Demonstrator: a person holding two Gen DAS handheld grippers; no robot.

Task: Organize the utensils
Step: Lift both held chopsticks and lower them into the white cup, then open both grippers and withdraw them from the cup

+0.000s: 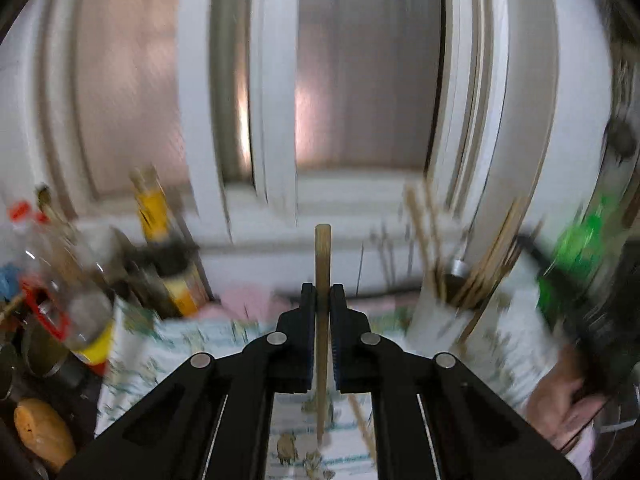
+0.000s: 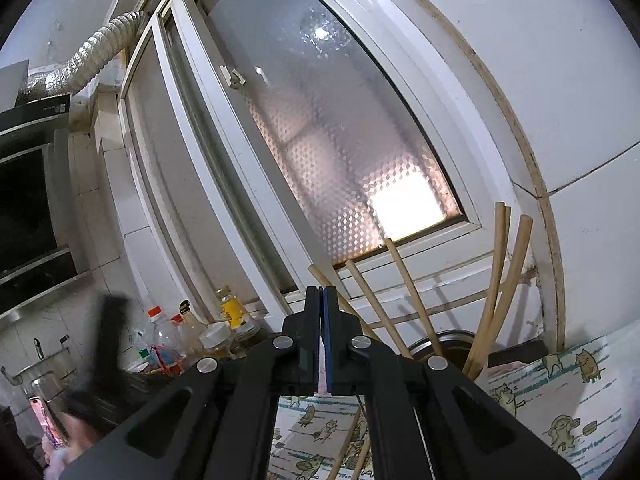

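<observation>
My left gripper (image 1: pixel 322 292) is shut on a wooden chopstick (image 1: pixel 322 248) that stands upright between the jaws, its top above the fingertips and its lower end over the cartoon-print cloth (image 1: pixel 192 344). A metal holder (image 1: pixel 456 280) with several wooden chopsticks (image 1: pixel 424 232) stands to the right. In the right wrist view my right gripper (image 2: pixel 322 294) is shut with nothing seen between its jaws. It is raised just left of the same metal holder (image 2: pixel 444 340), where several chopsticks (image 2: pixel 496 280) lean. More chopsticks (image 2: pixel 348 444) lie on the cloth (image 2: pixel 560 400) below.
Bottles and jars (image 1: pixel 80 280) crowd the left of the counter, also in the right wrist view (image 2: pixel 192 332). A frosted window (image 2: pixel 320 140) is behind. A green bottle (image 1: pixel 576 248) is at right. A pot (image 2: pixel 36 368) and range hood (image 2: pixel 32 152) are at left.
</observation>
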